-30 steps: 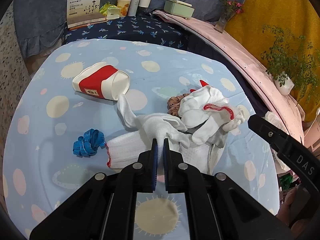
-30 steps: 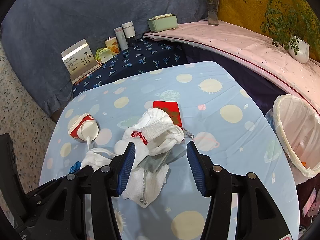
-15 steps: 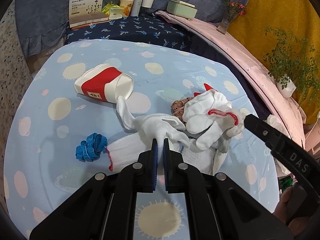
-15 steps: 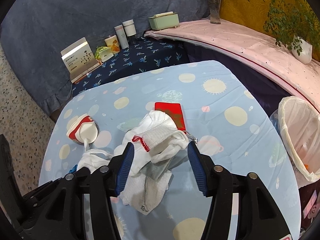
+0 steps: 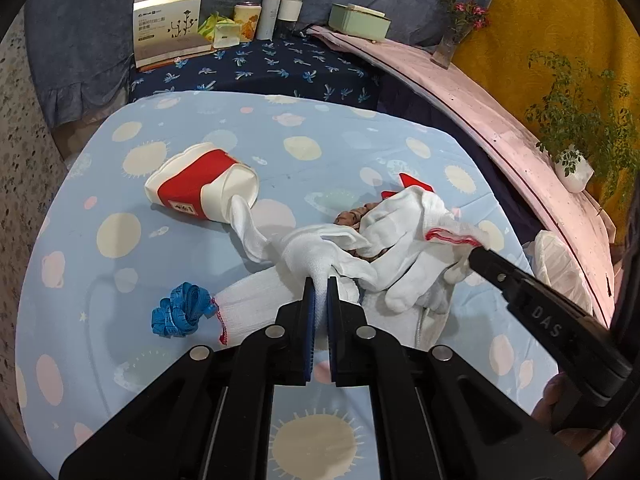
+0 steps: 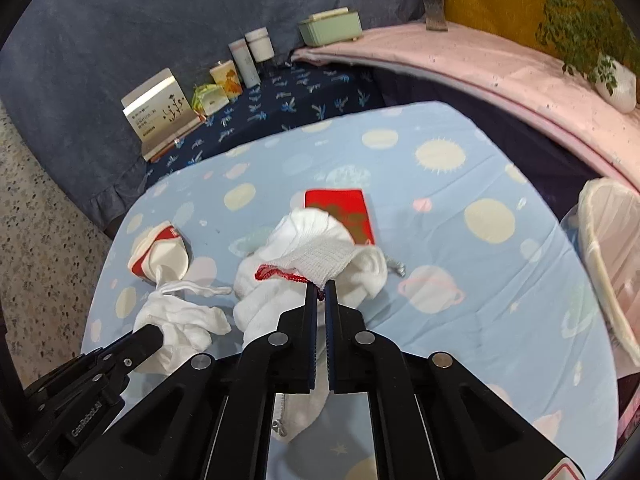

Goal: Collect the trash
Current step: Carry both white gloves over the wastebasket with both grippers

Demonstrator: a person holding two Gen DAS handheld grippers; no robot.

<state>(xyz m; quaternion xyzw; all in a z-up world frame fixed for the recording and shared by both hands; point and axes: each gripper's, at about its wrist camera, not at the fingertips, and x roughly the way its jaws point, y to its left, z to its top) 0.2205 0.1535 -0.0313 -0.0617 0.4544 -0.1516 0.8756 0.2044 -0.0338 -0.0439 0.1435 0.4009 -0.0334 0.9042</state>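
Observation:
A heap of white gloves with red cuffs (image 5: 404, 240) lies mid-table. My left gripper (image 5: 320, 280) is shut on one white glove (image 5: 316, 256) at the heap's near side. My right gripper (image 6: 320, 286) is shut on the red-edged cuff of another white glove (image 6: 320, 256); it also shows in the left wrist view (image 5: 480, 254). A crushed red-and-white paper cup (image 5: 200, 190) lies on its side at the left. A blue measuring tape (image 5: 180, 316) lies near left. A red packet (image 6: 342, 214) lies behind the heap.
A bin with a white liner (image 6: 612, 248) stands off the table's right edge. The table has a blue planet-print cloth (image 5: 120, 232). Boxes and jars (image 5: 168, 24) stand on the dark shelf behind. A pink ledge with plants (image 5: 568, 152) runs along the right.
My right gripper has gone from open to shut on the red-cuffed glove. My left gripper stays shut on its glove and has shifted slightly.

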